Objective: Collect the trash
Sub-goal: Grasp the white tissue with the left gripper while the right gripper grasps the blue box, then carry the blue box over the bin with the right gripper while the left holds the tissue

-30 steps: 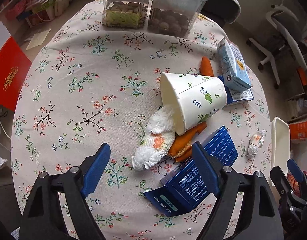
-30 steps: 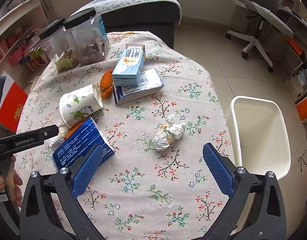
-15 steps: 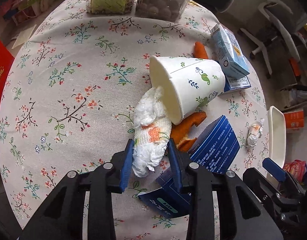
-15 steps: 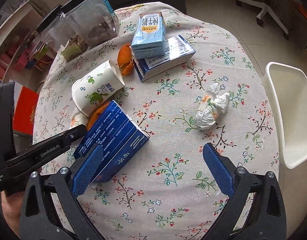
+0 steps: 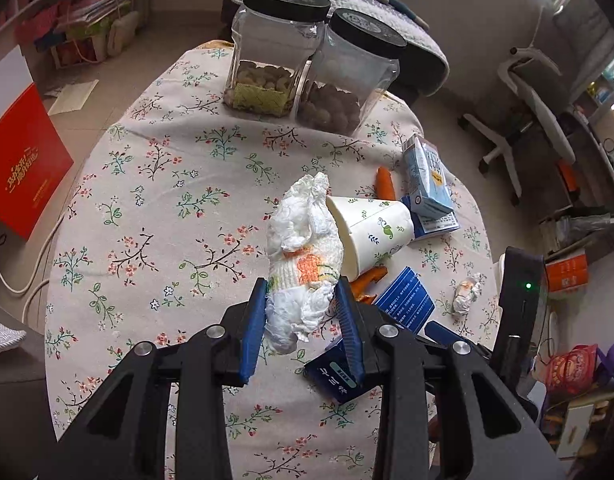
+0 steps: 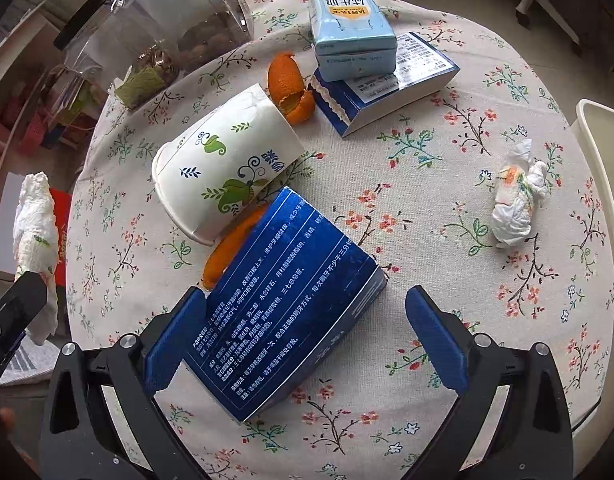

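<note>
Your left claw (image 5: 303, 312) now grips the tissue wad (image 5: 303, 248), lifted clear of the table (image 5: 155, 200); 1 second ago it lay at the mouth of the cup (image 5: 371, 232), between spread fingers. That makes 1 piece of trash in hand. Your right claw (image 6: 303, 340) has dropped low and hangs open astride the blue box (image 6: 283, 300), lower centre of its frame. A 2nd wad (image 6: 515, 200) lies at the right, near the white bin (image 6: 603, 152).
</note>
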